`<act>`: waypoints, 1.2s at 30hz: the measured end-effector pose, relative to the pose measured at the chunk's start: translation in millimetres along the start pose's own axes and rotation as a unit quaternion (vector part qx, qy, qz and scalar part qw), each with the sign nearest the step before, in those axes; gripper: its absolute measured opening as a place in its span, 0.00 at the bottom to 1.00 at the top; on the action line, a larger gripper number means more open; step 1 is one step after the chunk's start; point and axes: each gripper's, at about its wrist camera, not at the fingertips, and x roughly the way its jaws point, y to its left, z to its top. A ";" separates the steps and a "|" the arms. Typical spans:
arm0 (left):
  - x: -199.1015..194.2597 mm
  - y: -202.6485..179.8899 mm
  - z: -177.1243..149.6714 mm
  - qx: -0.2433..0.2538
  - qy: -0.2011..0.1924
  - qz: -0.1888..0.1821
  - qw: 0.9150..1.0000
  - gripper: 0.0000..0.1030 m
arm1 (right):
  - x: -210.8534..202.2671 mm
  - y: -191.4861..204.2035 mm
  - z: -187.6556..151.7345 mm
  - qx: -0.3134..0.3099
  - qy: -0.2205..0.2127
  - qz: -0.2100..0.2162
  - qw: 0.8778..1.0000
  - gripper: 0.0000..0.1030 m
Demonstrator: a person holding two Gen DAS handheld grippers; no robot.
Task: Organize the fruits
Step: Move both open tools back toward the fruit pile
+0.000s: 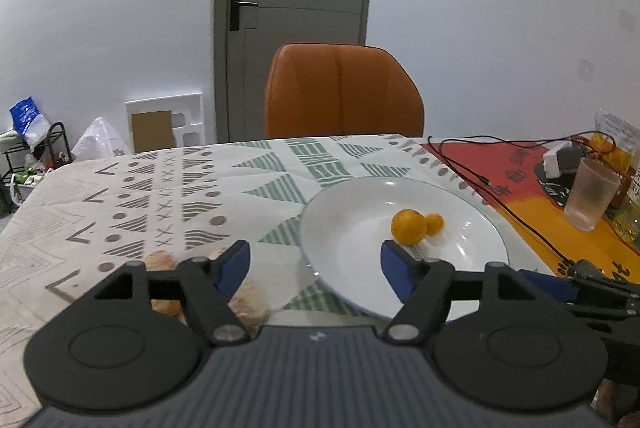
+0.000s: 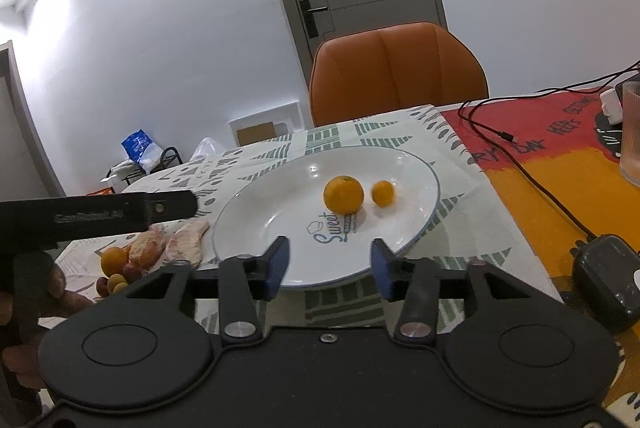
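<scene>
I'm holding both claws spread and empty — left gripper (image 1: 316, 264), right gripper (image 2: 326, 266) — facing the round white ceramic plate (image 2: 256, 212), two oranges (image 2: 343, 193) sitting at twelve o'clock.

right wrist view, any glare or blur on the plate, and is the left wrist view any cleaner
Right wrist view: small ceiling-light glints on the plate, its printed lettering readable, a bright light patch on the wall upper left. Left wrist view: similar glints on the plate's rim, the peels behind the left gripper soft; both bow straight edges.
</scene>
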 end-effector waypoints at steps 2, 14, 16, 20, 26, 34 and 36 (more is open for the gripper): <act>-4.9 6.4 -0.8 -0.005 -0.003 0.006 1.000 0.75 | -1.2 2.3 -0.3 -0.002 -0.003 -0.001 1.000 0.57; -30.0 38.1 -7.8 -0.029 -0.009 0.017 0.999 0.77 | -3.5 24.8 -0.7 -0.014 -0.006 0.015 1.000 0.69; -33.7 42.5 -9.7 -0.033 -0.010 0.022 0.999 0.77 | -3.5 29.8 -1.0 -0.018 -0.005 0.019 1.000 0.70; -43.3 52.2 -14.2 -0.040 -0.018 0.039 0.998 0.77 | -4.2 39.0 -1.4 -0.027 -0.006 0.028 0.999 0.78; -55.1 73.6 -20.0 -0.065 -0.025 0.065 0.995 0.89 | -5.5 53.6 -1.2 -0.034 -0.014 0.041 0.998 1.00; -68.4 101.8 -25.1 -0.091 -0.021 0.075 0.993 1.00 | -1.1 72.0 -3.1 -0.037 -0.010 0.057 0.998 1.00; -70.4 107.8 -26.4 -0.097 -0.021 0.077 0.992 1.00 | 0.4 77.1 -3.9 -0.042 -0.008 0.061 0.997 1.00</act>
